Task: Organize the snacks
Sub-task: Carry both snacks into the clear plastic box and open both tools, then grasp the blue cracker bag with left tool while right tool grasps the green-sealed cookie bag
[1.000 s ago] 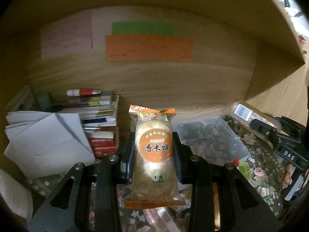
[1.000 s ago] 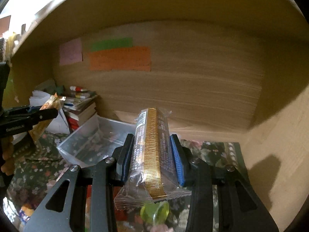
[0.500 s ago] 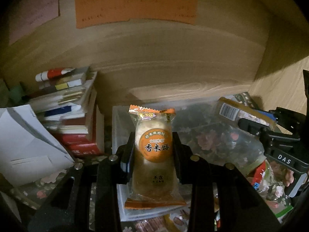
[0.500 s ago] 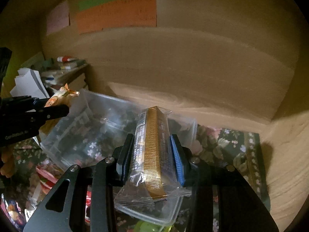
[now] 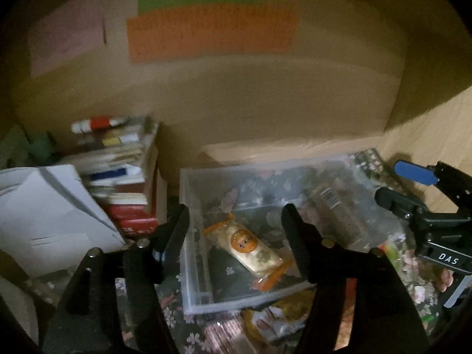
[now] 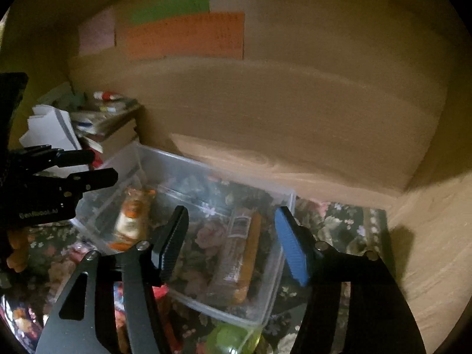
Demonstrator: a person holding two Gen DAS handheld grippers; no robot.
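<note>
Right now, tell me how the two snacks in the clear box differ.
The rice cracker is short, plump, pale, with an orange round label; the gold bar is long and slim with a barcode end. The cracker lies at the box's left side, the bar at its right. Both are sealed packets, released.

You can't read the writing on the orange note [image 5: 211, 34]; blur smears it. The snack packets [image 5: 271, 323] below the clear bin [image 5: 191, 265] sit half hidden behind your fingers [image 5: 298, 242].

2 snack pkts [image 5: 247, 246] [image 6: 240, 250], 1 clear bin [image 5: 188, 194], 2 grippers [image 5: 233, 221] [image 6: 231, 227].
</note>
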